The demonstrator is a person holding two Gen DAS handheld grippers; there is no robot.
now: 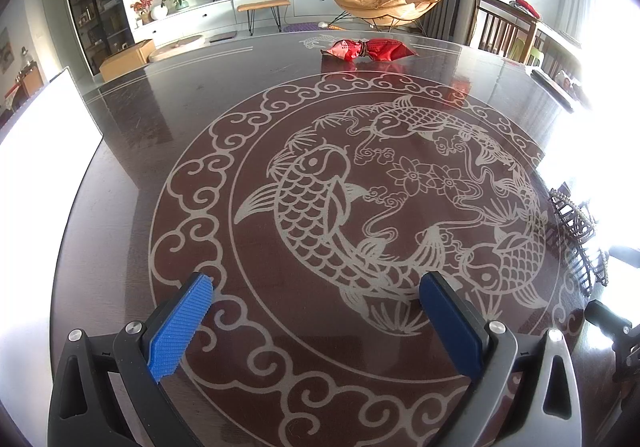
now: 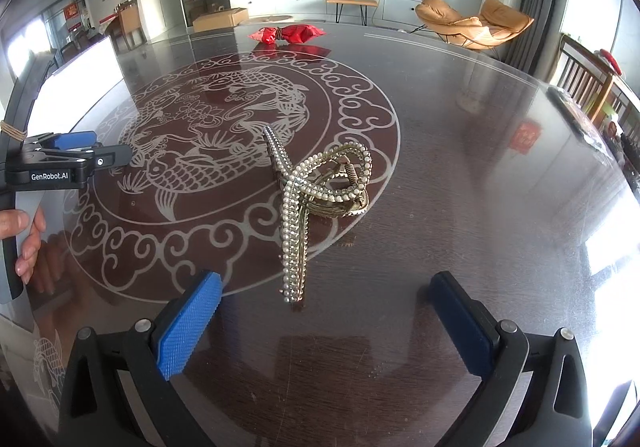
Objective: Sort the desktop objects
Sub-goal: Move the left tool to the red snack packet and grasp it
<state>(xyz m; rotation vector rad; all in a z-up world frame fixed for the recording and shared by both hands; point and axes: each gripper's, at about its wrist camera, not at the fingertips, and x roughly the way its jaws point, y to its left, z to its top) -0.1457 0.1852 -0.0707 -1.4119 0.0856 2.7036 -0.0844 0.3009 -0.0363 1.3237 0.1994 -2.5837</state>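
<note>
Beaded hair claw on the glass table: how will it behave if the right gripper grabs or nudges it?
The hair claw is probably rigid but springy, given its exposed coil. Its beaded, curved bars may slip off flat pads. On the glossy table it likely slides or tips.

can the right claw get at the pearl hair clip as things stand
Probably yes: the right claw is open, and the pearl hair clip lies on the table just ahead of its pads, with nothing between.
</note>
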